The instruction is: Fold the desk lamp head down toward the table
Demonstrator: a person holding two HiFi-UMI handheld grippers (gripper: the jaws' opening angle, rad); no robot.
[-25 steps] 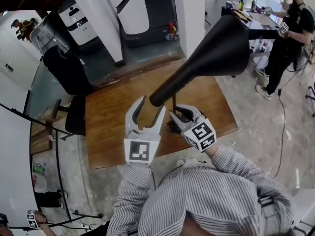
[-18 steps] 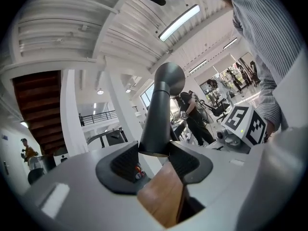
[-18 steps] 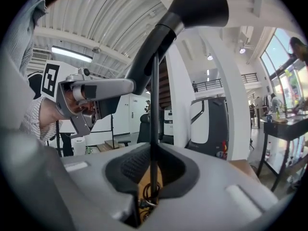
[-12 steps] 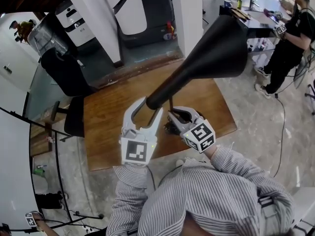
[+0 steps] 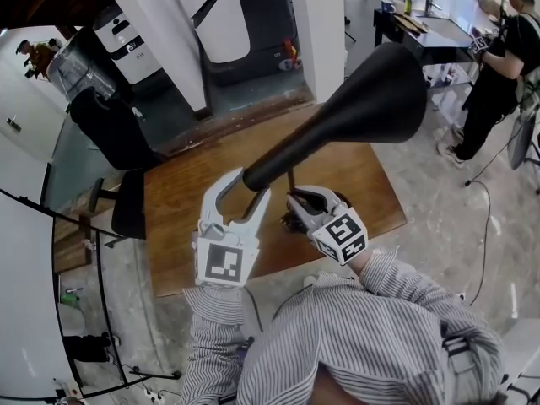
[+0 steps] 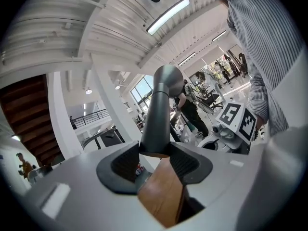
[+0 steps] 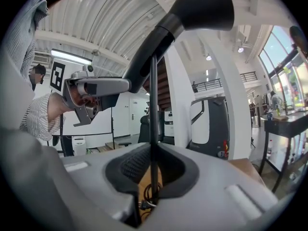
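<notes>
A black desk lamp stands on the wooden table point(image 5: 181, 226). Its cone-shaped head point(image 5: 363, 108) slants up to the right on a thin upright stem point(image 7: 153, 105). My left gripper point(image 5: 240, 194) is shut on the narrow rear end of the head point(image 6: 158, 119), with a pad against each side. My right gripper point(image 5: 305, 207) is shut on the stem just above the lamp's base and coiled cable point(image 5: 294, 220). From the right gripper view the head point(image 7: 192, 8) flares overhead, and the left gripper point(image 7: 103, 86) is at its tail.
The table's near edge is just in front of me. A black chair point(image 5: 126, 201) stands at its left side. A white pillar point(image 5: 316, 24) and a black desk point(image 5: 422, 28) are beyond, with a person in black point(image 5: 498, 66) beside the desk. A cable point(image 5: 485, 218) runs across the floor at right.
My left gripper has rolled a little, and its jaws have come in onto the narrow end of the lamp head. The right gripper has stayed on the stem.
</notes>
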